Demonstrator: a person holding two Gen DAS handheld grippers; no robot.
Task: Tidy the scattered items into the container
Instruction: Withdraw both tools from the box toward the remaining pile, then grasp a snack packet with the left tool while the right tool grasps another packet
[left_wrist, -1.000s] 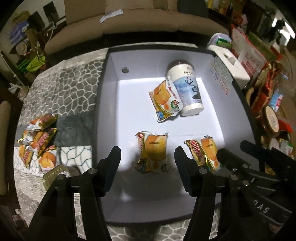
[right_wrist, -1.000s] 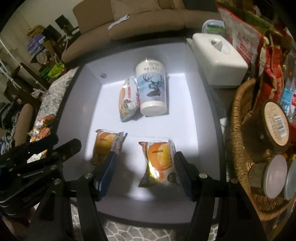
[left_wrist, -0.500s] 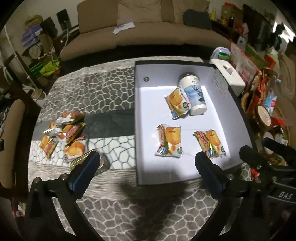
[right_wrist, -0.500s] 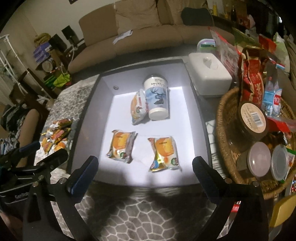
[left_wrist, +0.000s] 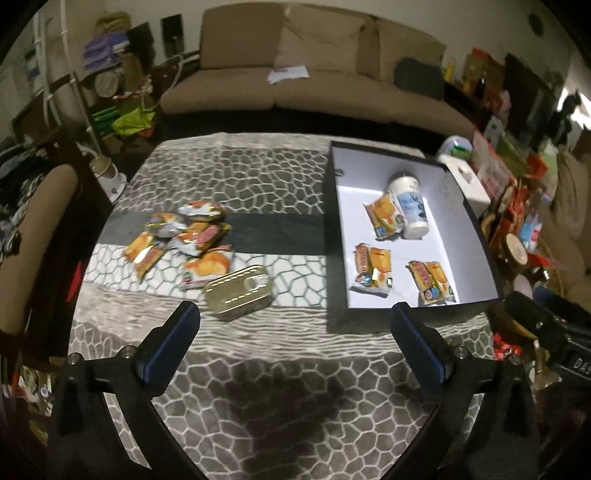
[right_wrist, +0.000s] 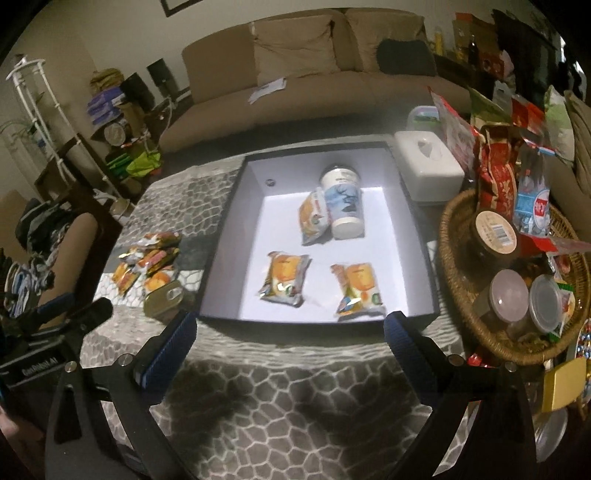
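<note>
A black box with a white inside (left_wrist: 334, 236) (right_wrist: 221, 251) sits on the patterned table. In it lie a deer-print cup (left_wrist: 412, 203) (right_wrist: 343, 201) on its side and three orange snack packets (left_wrist: 371, 269) (right_wrist: 284, 275). Left of the box is a pile of several more snack packets (left_wrist: 181, 240) (right_wrist: 146, 264) and a gold tin can (left_wrist: 240, 291) (right_wrist: 164, 297). My left gripper (left_wrist: 295, 334) hangs open above the table's near side, nothing between its fingers. My right gripper (right_wrist: 290, 343) is open too, empty, just in front of the box.
A wicker basket (right_wrist: 454, 258) full of jars and packets stands right of the box, with a white tissue box (right_wrist: 428, 166) behind it. A beige sofa (left_wrist: 303, 85) runs along the far side. A chair (left_wrist: 33, 236) stands at the table's left edge.
Both grippers opened wide, letting go of the packets now lying in the box, then rose and drew back. The left view swung left, bringing the packet pile and tin can into view.
</note>
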